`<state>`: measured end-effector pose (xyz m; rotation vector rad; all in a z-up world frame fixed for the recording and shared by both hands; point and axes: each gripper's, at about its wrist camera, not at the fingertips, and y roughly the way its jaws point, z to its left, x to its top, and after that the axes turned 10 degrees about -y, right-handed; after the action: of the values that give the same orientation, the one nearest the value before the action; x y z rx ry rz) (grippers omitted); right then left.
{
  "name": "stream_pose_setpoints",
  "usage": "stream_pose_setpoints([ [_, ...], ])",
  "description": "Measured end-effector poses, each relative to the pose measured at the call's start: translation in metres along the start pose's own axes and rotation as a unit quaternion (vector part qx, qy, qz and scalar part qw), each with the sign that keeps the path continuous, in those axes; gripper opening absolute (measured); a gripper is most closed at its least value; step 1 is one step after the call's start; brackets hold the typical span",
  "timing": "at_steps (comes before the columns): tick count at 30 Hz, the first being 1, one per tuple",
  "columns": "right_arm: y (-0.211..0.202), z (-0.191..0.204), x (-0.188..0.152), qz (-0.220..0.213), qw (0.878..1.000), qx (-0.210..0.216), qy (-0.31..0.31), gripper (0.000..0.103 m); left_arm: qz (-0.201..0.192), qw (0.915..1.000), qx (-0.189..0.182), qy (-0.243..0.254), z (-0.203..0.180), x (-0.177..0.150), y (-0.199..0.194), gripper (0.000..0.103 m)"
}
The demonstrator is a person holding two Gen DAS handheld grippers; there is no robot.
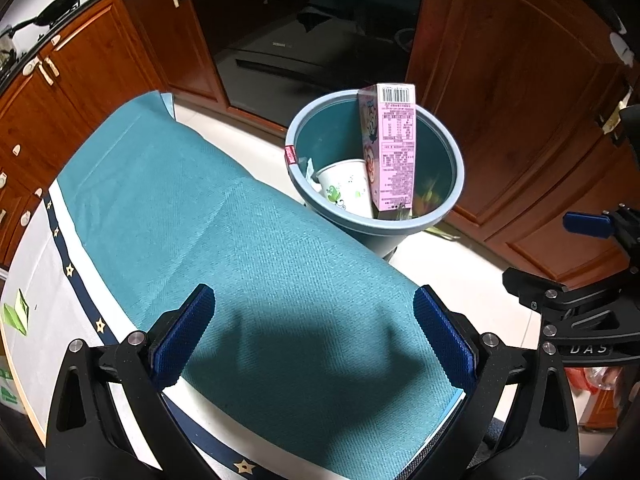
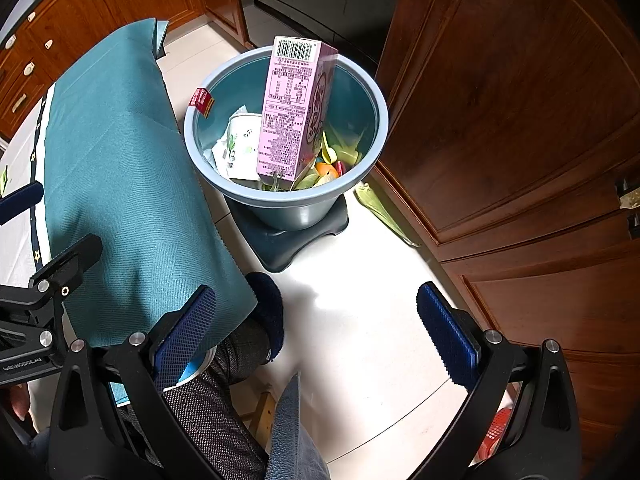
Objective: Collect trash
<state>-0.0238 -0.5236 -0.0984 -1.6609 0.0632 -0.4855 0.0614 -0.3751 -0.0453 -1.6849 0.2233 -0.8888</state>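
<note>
Both your hand-held grippers, left [image 1: 314, 336] and right [image 2: 316, 334], hang released; the light pink carton [image 2: 294, 114] crushes easily, so pinch its upper sides.

A teal cloth [image 1: 240, 240] covers the table, and a white cloth with a dark blue star border [image 1: 70, 268] lies under it. Brown wooden cabinets [image 2: 520, 120] stand around the light tiled floor [image 2: 360, 320]. A black pan [image 1: 60, 2] rests on the counter at the far left
</note>
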Motion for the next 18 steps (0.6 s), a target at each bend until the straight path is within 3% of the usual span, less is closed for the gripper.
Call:
stream_pose_setpoints([
  [18,-0.0033,-0.0004,0.0028,-0.002,1.0,-0.003,-0.005,0.096,0.007,0.9997,0.022,0.003,0.001,-0.0007,0.0031,0.099],
])
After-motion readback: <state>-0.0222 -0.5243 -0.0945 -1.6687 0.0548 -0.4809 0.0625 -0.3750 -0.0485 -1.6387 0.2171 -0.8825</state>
